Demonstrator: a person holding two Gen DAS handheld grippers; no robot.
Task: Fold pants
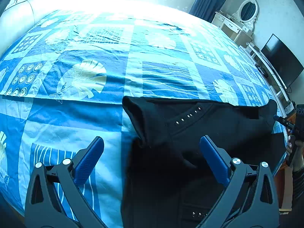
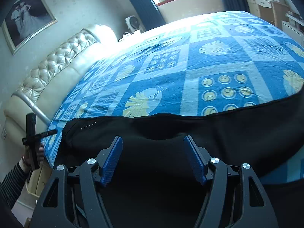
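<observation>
The black pants (image 1: pixel 199 125) lie on the near edge of a bed covered by a blue patterned bedspread (image 1: pixel 95 60). One part is folded across the rest, and a row of small metal studs (image 1: pixel 188 116) shows on the upper layer. In the left wrist view the pants fill the frame from 3 to 6 o'clock. The left gripper (image 1: pixel 152 148) hangs above them with its jaws wide apart and nothing between its blue pads (image 1: pixel 89 161). The right gripper (image 2: pixel 153 148) is likewise spread open over the dark cloth, gripping nothing. At 9 o'clock in the right view stands a tufted cream headboard (image 2: pixel 57 62).
</observation>
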